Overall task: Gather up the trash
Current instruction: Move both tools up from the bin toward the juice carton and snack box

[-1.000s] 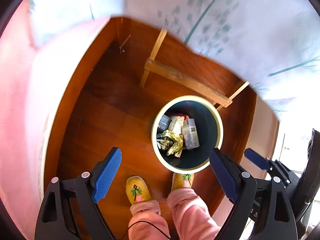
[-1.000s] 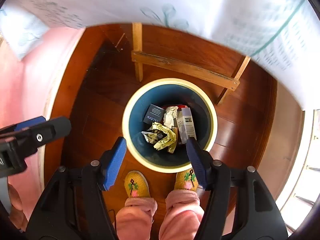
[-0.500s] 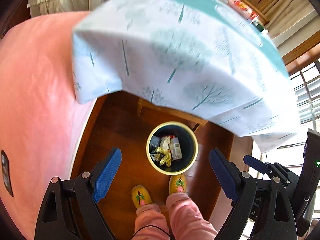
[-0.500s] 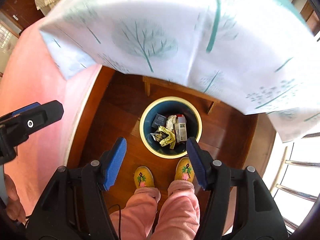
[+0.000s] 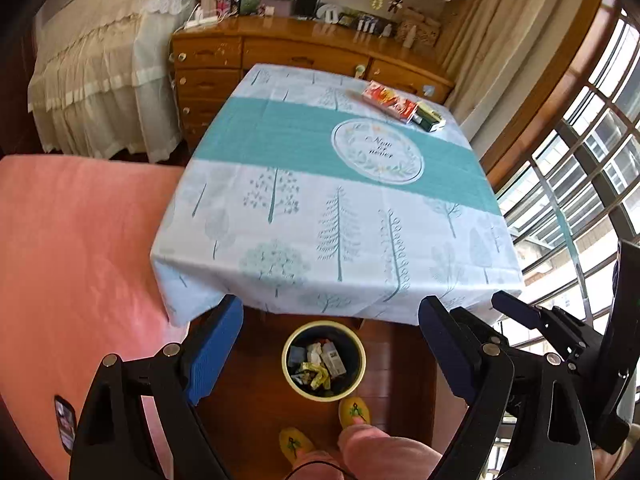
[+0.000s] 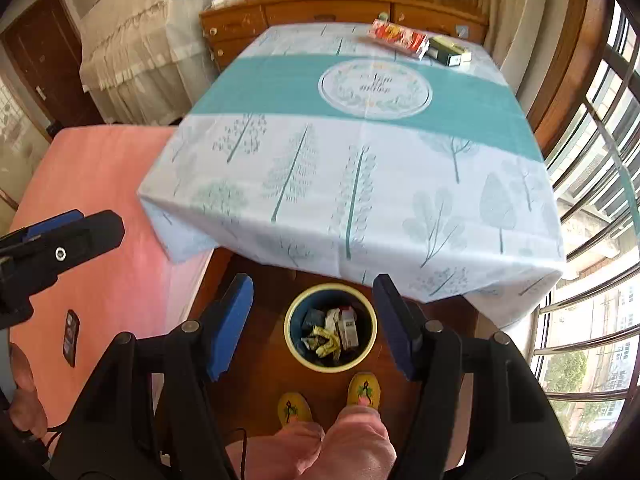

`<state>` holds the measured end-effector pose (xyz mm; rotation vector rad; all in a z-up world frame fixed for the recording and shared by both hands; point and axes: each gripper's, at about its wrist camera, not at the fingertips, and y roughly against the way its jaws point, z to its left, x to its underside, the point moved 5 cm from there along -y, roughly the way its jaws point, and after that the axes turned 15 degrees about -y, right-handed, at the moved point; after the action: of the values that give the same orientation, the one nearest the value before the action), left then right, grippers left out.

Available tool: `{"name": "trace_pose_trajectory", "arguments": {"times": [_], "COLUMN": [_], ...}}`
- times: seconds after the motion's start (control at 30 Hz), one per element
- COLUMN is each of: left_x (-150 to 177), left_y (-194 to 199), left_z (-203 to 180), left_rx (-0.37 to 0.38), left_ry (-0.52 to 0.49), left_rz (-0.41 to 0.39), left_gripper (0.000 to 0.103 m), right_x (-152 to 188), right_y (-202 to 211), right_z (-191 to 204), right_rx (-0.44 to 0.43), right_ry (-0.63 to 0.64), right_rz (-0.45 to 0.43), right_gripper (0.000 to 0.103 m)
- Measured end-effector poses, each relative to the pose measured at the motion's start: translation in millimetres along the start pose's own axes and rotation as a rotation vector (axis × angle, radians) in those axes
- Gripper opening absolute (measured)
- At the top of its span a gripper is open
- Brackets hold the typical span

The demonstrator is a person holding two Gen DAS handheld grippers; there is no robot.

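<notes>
Now both grippers, left (image 5: 330, 350) and right (image 6: 312, 322), stand apart and empty above the bin (image 6: 291, 334). Next targets, judged: red packet (image 6: 396, 38) and box (image 6: 448, 51), upper right on the table (image 6: 360, 200); approach low and square.

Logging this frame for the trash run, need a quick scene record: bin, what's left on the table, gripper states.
bin: round trash bin on the wood floor at the table's near edge, beside the person's slippers
bin contents: crumpled gold wrapper, small carton, dark box
table: tree-print tablecloth
left on table: red packet and green box, far right corner
left gripper: open, empty
right gripper: open, empty
</notes>
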<state>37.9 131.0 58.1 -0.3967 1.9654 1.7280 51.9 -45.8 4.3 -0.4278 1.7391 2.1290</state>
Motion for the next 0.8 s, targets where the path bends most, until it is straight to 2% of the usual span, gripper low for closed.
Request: {"name": "trace_pose_trajectory", "arguments": {"times": [0.23,0.43,0.6,0.7,0.8], "left_x": [-71.8,-113.2,-140.4,-167.4,-208.3], "left_y": [40.9,35.3,-8.7,-45.7,-88.5], "left_z": [-13.3,-29.2,-34.3,-33.4,-32.5], "left_rx": [-0.023,-0.033,-0.079,-0.087,-0.079], "left_ry": [-0.107,-0.164,-0.182,-0.180,-0.136], "left_rz": [-0.113,-0.117,-0.081,-0.043,-0.006], "left_gripper": [0.091,0.091,0.091,0.090,0.090], "right_x": [-66.0,-105.6,-145.6,-180.8,-225.6], "right_y": [66.7,96.5,77.9,46.8,11.5], "right_z": [-2.1,-24.7,-59.7,-83.1,-106.8], "right_rx": [-0.044,-0.056,-0.040,-0.042,-0.051], "right_ry": [-0.043,-0.083,-0.113,-0.125,-0.130], "right_rz": [-0.208,-0.281,-0.279,-0.261,-0.239], "right_gripper": [0.060,0.060,0.060,0.060,0.060]}}
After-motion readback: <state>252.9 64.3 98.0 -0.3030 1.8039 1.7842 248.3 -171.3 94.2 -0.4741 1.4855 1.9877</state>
